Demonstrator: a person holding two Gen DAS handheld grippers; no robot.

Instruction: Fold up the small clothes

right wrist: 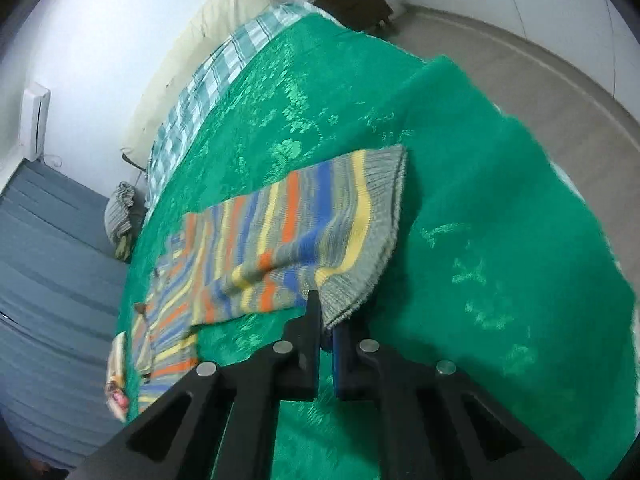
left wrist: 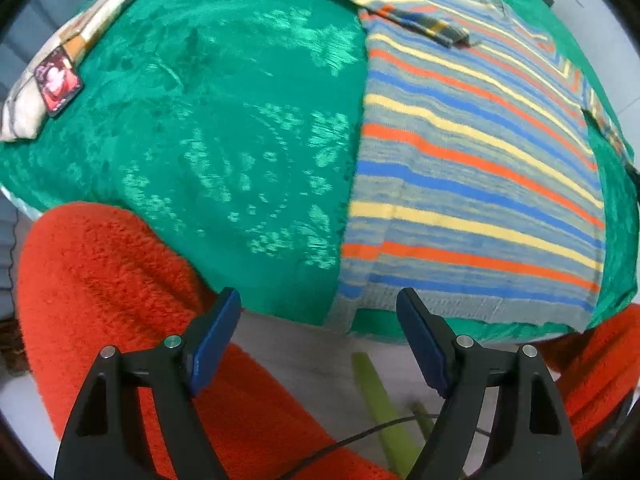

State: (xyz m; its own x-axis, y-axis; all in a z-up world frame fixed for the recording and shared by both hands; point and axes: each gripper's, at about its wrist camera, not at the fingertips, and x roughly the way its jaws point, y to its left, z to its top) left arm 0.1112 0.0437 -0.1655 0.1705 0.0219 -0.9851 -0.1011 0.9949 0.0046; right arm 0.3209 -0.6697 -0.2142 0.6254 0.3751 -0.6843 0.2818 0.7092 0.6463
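The right gripper (right wrist: pixel 326 320), low in the frame, pinches the grey ribbed hem of a striped knit sweater (right wrist: pixel 280 236), lifting that corner off a green patterned bedspread (right wrist: pixel 480 200). The left gripper (left wrist: pixel 320 340) hangs wide and empty near the bed's edge. The thin pinch could slip — the knit would sag and skew the fold. White walls, a checked sheet (right wrist: pixel 212 80) upper left.

We see a home bedroom, a bed under a green bedspread (right wrist: pixel 480 184) ahead of the jaws, a cream pillow (right wrist: pixel 208 40) far beyond them, a wall air conditioner (right wrist: pixel 35 120) off left
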